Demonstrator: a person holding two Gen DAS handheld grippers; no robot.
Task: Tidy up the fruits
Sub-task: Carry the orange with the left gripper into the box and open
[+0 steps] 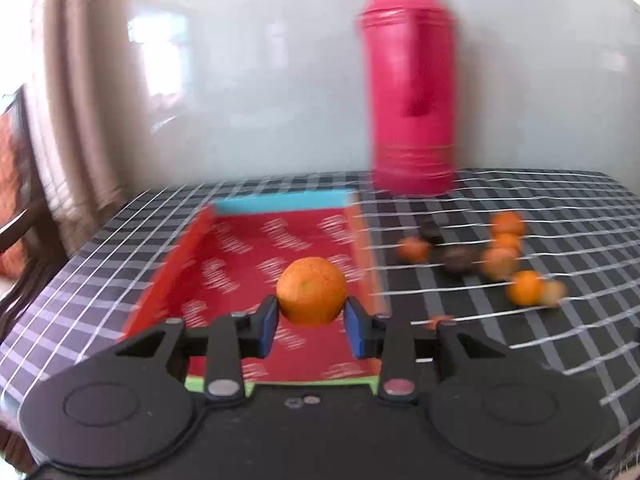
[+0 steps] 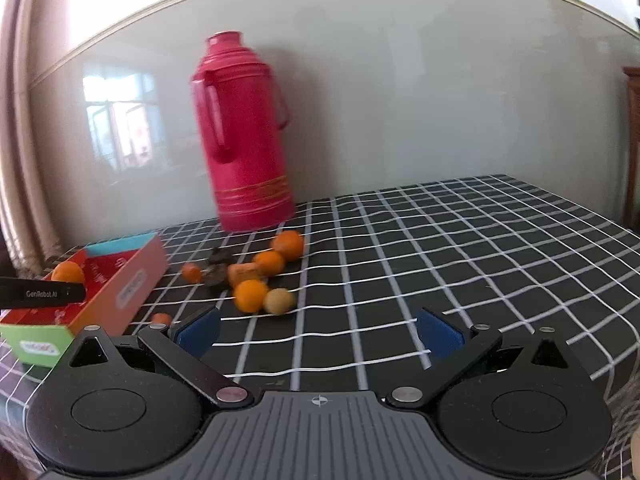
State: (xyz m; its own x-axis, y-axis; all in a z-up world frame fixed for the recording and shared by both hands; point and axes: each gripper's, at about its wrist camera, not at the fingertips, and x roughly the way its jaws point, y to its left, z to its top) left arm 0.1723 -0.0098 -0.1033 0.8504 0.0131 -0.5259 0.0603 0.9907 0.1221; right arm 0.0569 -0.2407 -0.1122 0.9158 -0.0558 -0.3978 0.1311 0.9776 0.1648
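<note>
My left gripper (image 1: 311, 322) is shut on an orange (image 1: 311, 291) and holds it over the open red box (image 1: 256, 240). In the right wrist view the same orange (image 2: 68, 272) shows above the red box (image 2: 120, 280) at the left, with the left gripper's black finger in front of it. A pile of several oranges (image 2: 262, 276) and dark fruits (image 2: 216, 274) lies on the checked cloth right of the box; it also shows in the left wrist view (image 1: 500, 260). My right gripper (image 2: 318, 330) is open and empty, above the cloth in front of the pile.
A tall pink thermos (image 2: 244, 132) stands at the back against the grey wall, behind the pile; it also shows in the left wrist view (image 1: 412, 88). The black-and-white checked tablecloth (image 2: 460, 248) stretches to the right. Curtains hang at the far left.
</note>
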